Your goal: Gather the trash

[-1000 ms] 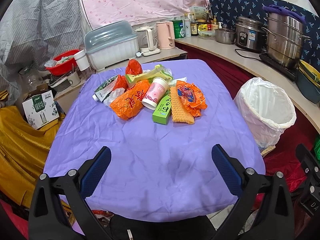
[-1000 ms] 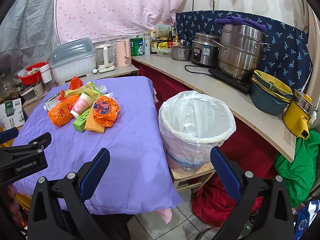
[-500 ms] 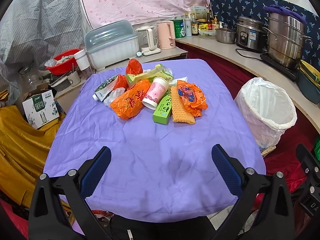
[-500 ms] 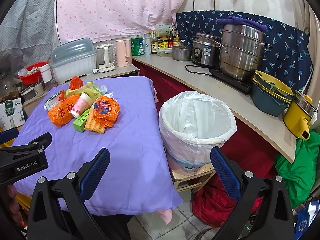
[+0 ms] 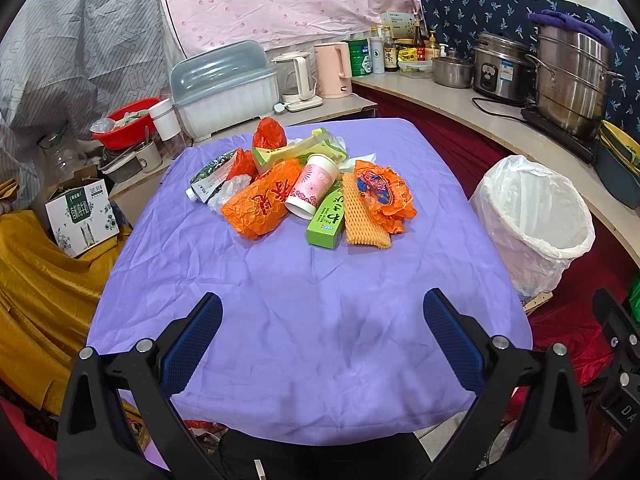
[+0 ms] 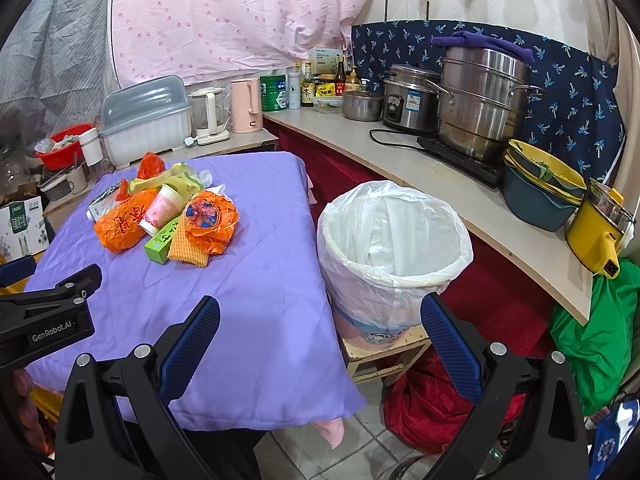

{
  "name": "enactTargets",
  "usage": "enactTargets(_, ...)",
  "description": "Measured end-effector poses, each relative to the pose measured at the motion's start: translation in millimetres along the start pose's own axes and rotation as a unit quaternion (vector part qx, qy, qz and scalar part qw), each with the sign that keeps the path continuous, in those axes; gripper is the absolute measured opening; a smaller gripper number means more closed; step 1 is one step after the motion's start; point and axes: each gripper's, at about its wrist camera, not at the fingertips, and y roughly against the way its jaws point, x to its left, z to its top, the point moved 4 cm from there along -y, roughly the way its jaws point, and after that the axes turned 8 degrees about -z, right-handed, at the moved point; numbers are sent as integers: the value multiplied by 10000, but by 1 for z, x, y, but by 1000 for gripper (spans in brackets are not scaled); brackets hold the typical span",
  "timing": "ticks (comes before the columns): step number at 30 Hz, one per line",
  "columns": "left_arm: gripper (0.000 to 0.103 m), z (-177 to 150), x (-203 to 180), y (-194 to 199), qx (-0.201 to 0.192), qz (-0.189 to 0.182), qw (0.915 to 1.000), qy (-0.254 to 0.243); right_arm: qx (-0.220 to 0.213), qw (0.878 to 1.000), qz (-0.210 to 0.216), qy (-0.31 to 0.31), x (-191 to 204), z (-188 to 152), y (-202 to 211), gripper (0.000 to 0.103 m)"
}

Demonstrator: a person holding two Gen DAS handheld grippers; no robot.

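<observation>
You are holding your left gripper [image 5: 322, 320] spread wide and empty over the near part of the purple tablecloth [image 5: 312, 340]. The trash pile [image 5: 308, 188] is lying well ahead on the cloth: crumpled orange bags, a pink paper cup, a green box, yellow foam netting. Your right gripper [image 6: 320, 322] is gaping too, hanging near the white-lined bin [image 6: 396, 248] standing beside the table.

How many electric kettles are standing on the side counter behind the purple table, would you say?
2. A clear-bodied white kettle stands on its base beside the dish-drainer box, and a pink kettle stands just right of it. Others may be hidden behind the clutter.
</observation>
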Motion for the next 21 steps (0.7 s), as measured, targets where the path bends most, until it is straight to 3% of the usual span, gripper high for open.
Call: enactTargets(21,96,0,2,0,-21,18,10000,-3,14,10000,-36,-63,-6,-3,-3,96)
